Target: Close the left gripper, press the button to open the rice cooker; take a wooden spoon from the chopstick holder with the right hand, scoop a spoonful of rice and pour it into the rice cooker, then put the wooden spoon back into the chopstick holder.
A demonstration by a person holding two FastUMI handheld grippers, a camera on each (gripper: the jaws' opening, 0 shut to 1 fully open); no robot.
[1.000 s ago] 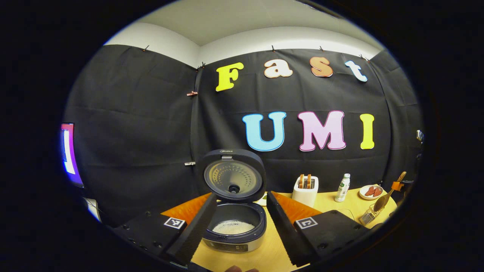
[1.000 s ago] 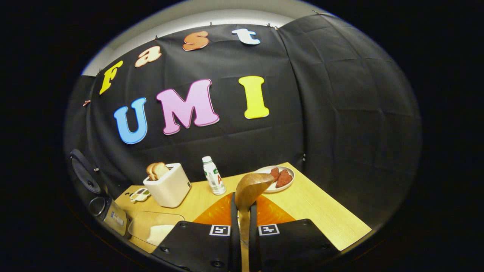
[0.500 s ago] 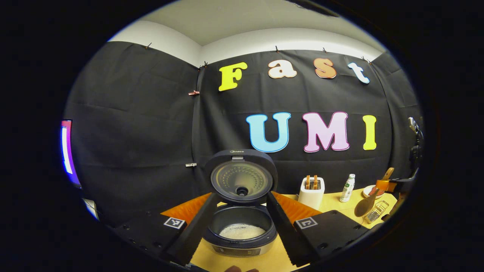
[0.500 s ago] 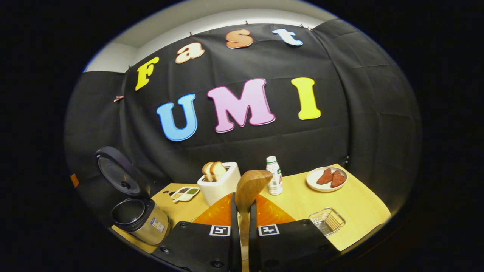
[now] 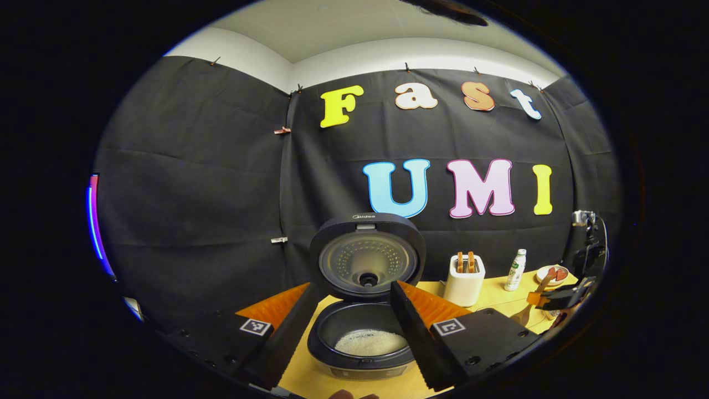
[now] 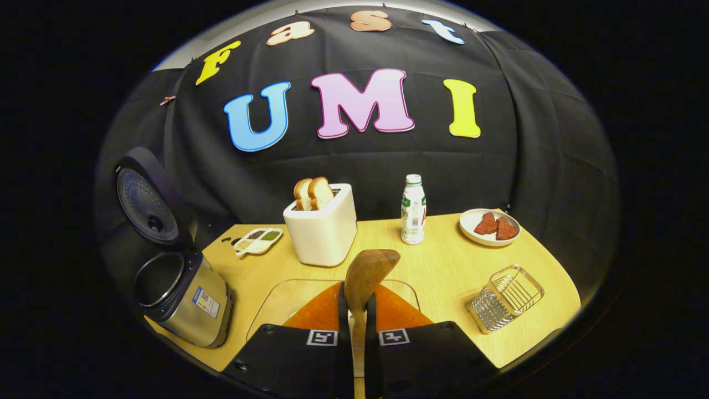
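The right gripper [image 6: 354, 310] pinches the wooden spoon [image 6: 366, 271], handle along its fingers, bowl pointing toward the toaster [image 6: 322, 224]. The left gripper [image 5: 346, 332], jaws spread, faces the open rice cooker [image 5: 363, 338], rice inside.

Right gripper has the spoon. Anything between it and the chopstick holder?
Nothing visible. In the right gripper view the right gripper grips the spoon; the wire holder lies tipped on its side to the right, bare table between them.
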